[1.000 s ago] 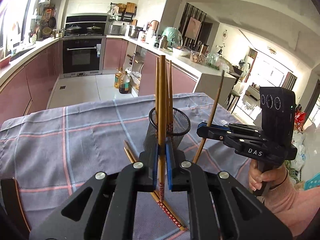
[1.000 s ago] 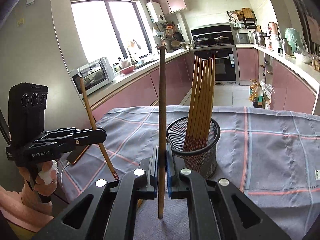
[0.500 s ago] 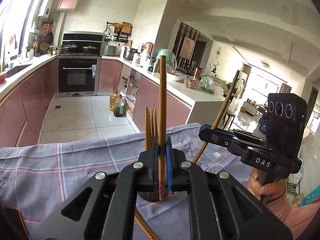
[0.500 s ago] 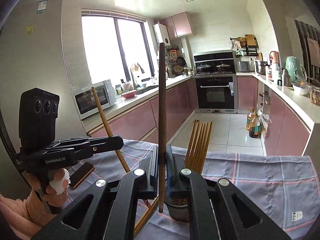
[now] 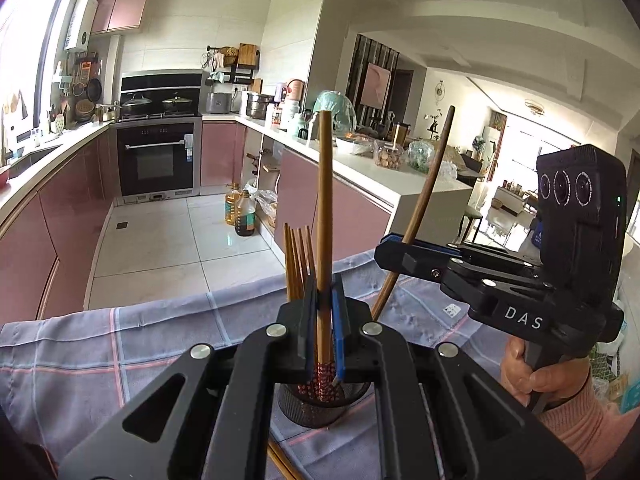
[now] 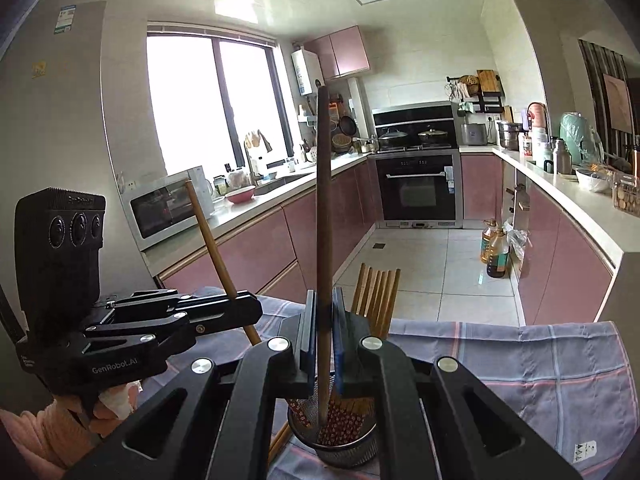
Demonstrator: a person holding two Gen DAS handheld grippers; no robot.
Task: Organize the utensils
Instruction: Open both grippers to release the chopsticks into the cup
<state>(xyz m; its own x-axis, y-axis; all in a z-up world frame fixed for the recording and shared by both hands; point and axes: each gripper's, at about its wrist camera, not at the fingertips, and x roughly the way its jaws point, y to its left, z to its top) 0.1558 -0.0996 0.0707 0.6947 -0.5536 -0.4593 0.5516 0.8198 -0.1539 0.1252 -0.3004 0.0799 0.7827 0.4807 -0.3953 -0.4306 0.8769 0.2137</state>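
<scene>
The desk (image 6: 560, 380) is covered by a grey-blue checked cloth (image 5: 100, 352) with pink and pale lines. A dark mesh cup (image 6: 344, 446) stands on the cloth, holding chopsticks with red patterned ends. Just left of the cup, loose chopsticks (image 5: 282, 462) lie flat on the cloth. Right of the cup, near the cloth's edge, sits a small white label (image 6: 584, 449).

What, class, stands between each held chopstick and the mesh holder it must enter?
Nothing visible: the light chopstick and dark chopstick already dip into the mesh holder, beside the bundle.
</scene>
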